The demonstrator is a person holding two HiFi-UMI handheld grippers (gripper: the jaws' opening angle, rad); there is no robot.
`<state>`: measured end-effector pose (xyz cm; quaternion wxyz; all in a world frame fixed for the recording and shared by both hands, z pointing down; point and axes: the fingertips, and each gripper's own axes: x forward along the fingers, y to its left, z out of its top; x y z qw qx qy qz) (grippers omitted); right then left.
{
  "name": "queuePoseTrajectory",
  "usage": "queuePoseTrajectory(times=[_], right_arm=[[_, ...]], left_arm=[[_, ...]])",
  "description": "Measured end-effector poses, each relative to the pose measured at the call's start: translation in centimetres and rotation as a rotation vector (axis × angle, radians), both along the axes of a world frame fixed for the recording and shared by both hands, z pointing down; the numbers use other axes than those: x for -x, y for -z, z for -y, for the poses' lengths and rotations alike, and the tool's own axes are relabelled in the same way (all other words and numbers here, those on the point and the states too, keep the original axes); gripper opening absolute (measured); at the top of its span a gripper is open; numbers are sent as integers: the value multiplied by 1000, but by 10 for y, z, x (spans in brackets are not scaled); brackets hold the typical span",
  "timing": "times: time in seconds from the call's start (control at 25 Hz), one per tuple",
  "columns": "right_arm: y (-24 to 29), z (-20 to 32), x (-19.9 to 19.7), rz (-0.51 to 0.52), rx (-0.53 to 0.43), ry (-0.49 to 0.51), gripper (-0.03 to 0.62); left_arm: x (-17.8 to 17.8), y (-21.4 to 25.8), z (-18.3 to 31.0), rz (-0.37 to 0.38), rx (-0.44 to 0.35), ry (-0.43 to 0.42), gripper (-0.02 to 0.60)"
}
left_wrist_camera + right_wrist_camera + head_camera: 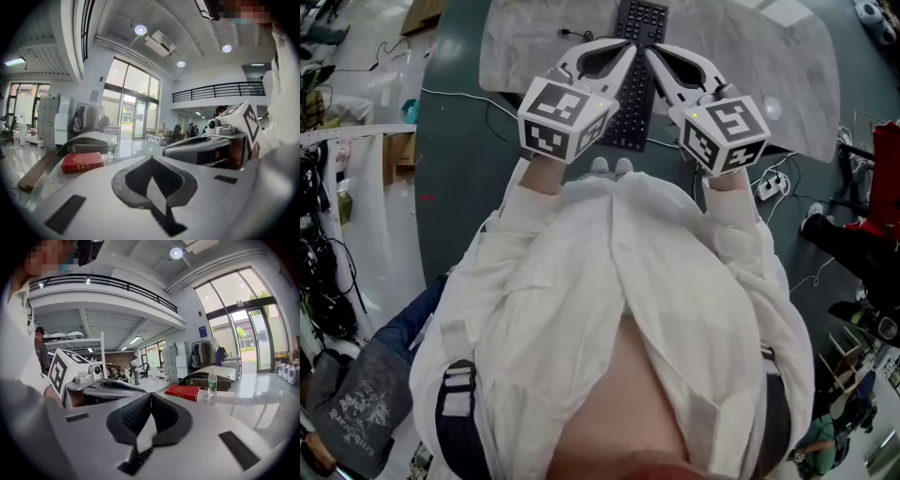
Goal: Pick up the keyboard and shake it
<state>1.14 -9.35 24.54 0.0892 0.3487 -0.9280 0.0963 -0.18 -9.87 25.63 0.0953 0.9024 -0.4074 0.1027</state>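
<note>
Though partly hidden under left tool (pixel 151 158) and right tool (pixel 150 394), both closed, empty: keyboard (pixel 639 21).

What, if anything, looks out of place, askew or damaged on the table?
Nothing stands out. The keyboard lies flat on the pale mat, the red book lies flat, and the bottle stands upright. Nothing looks spilled or broken.
</note>
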Motion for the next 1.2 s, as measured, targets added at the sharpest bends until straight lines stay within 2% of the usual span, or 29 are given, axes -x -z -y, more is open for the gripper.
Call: queuePoseTrajectory(times=[0.16, 0.4, 0.6, 0.92, 1.2], right_arm=[[-4, -7, 6, -49, 3, 38, 29], [-10, -8, 4, -54, 48, 59, 28], [-14, -10, 8, -123, 45, 122, 29], [-11, -14, 8, -175, 33, 142, 29], [-11, -10, 4, -171, 39, 123, 28]], left_arm=[[2, -3, -3, -4, 10, -3, 12], [3, -7, -5, -11, 24, -10, 12], [0, -9, -8, -12, 23, -22, 12], [-3, -9, -7, -36, 42, -32, 12], [-6, -9, -3, -35, 52, -37, 12]])
